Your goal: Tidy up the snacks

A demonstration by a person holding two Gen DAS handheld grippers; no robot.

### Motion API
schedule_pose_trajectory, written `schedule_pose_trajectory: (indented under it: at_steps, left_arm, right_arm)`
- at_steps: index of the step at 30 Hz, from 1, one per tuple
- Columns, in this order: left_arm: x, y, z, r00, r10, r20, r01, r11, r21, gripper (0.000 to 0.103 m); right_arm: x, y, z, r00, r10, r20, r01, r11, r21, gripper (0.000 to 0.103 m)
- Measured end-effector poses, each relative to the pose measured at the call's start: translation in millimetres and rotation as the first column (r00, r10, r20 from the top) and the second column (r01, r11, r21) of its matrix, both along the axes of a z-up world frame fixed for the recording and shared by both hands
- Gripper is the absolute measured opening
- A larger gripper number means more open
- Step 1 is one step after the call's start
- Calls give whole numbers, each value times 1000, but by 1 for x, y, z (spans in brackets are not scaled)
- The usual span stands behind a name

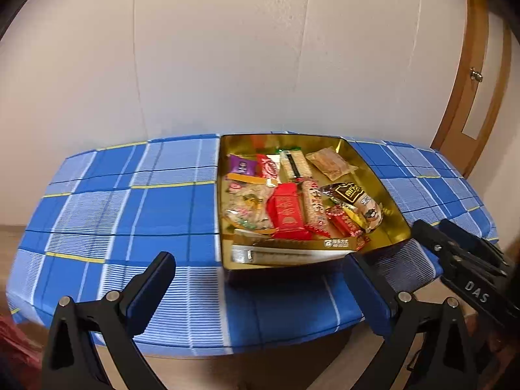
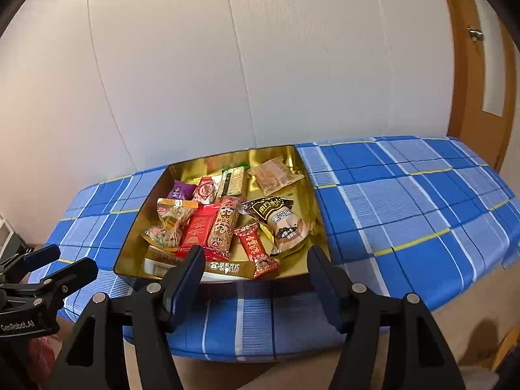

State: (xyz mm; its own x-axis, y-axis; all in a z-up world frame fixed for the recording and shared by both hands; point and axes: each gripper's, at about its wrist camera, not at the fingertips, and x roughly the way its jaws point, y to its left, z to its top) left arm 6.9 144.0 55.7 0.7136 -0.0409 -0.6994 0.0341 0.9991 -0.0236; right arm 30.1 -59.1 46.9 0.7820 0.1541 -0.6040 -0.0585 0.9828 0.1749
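Above the near table edge (image 1: 279,318), my left gripper (image 1: 260,279) and right gripper (image 2: 253,269) gape empty before the gold snack box (image 1: 386,195).

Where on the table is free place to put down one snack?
Free: blue checked cloth left of the gold box, and cloth on its right, toward the door. Crowded: the box's middle and near end; only its far right corner shows bare gold.

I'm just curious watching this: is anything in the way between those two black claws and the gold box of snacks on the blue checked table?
Nothing visible. The left gripper and right gripper both stand open and empty, short of the gold snack box. Only bare blue plaid tablecloth lies between.
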Motion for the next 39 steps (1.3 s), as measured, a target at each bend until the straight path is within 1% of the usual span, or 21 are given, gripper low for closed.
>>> schedule_pose_trajectory:
  at_steps: [3, 8, 11, 15, 18, 23, 27, 39]
  left_arm:
    - [-10, 4, 4, 1000, 12, 22, -12, 1000, 23, 103]
    - [-25, 8, 9, 998, 19, 56, -21, 1000, 20, 103]
    - [-29, 5, 11, 998, 20, 55, -21, 999, 30, 103]
    - [-31, -1, 14, 997, 37, 69, -42, 996, 74, 103]
    - [-33, -3, 14, 996, 37, 79, -45, 994, 96, 103]
    - [-31, -3, 12, 997, 42, 65, -49, 993, 104, 103]
    - [-29, 0, 9, 998, 49, 45, -53, 994, 91, 103]
    - [-26, 1, 7, 998, 56, 33, -59, 993, 103, 103]
  right_arm:
    - [-15, 6, 6, 1000, -19, 24, 20, 1000, -20, 66]
    - [-31, 15, 8, 999, -15, 43, 16, 999, -32, 66]
    - [-38, 21, 11, 998, -2, 55, 4, 999, -40, 66]
    - [-42, 25, 13, 997, 5, 73, -1, 998, -57, 66]
    - [-41, 23, 11, 998, 5, 64, -3, 999, -41, 66]
    - [-40, 21, 8, 999, -3, 48, 4, 1000, -24, 66]
    - [-40, 22, 8, 999, -3, 51, 4, 1000, -28, 66]
    - [-38, 21, 8, 999, -5, 45, 6, 1000, -19, 66]
